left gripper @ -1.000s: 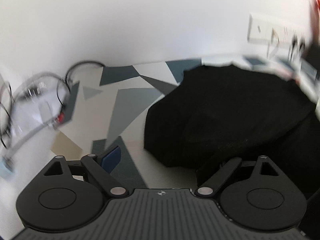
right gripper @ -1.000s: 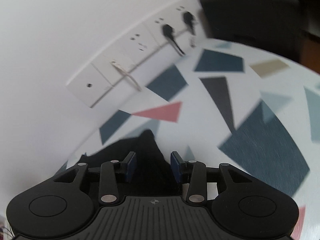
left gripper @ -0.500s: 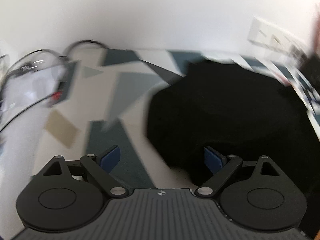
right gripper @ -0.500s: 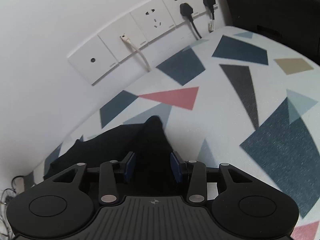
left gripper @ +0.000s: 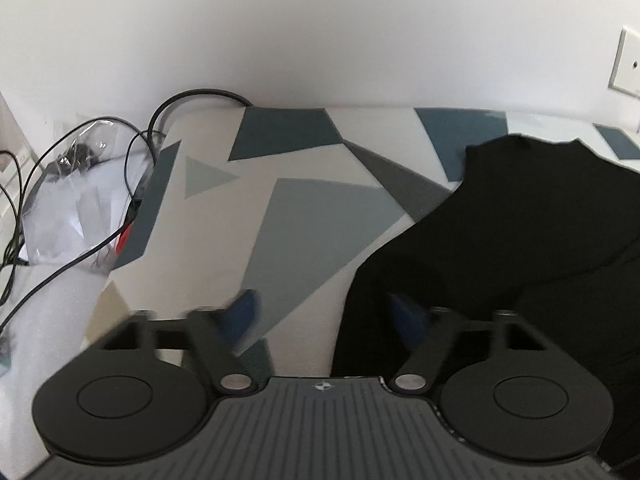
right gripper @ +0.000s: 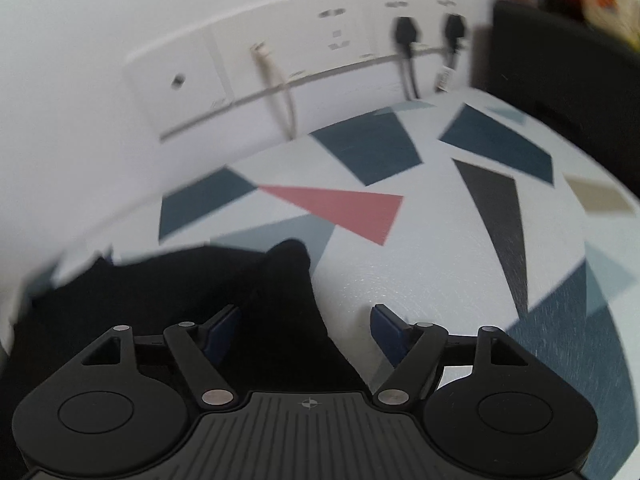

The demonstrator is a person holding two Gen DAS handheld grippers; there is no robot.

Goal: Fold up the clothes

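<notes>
A black garment point(left gripper: 520, 232) lies on the patterned table at the right of the left wrist view. My left gripper point(left gripper: 324, 316) is open over its left edge, right finger over the cloth, left finger over bare table; nothing is held. In the right wrist view a folded corner of the black garment point(right gripper: 280, 300) lies between the open fingers of my right gripper point(right gripper: 306, 328). The jaws stand wide apart and do not pinch the cloth.
The table point(left gripper: 304, 216) has grey, blue and pink shapes. A clear plastic bag and black cables point(left gripper: 80, 184) lie at its left end. Wall sockets with plugs point(right gripper: 404, 40) line the wall behind. A dark object point(right gripper: 560, 64) stands at the far right.
My right gripper has opened and let go of the garment corner. My left gripper has swung left, its jaws closing in somewhat, and the garment sits further right in its view.
</notes>
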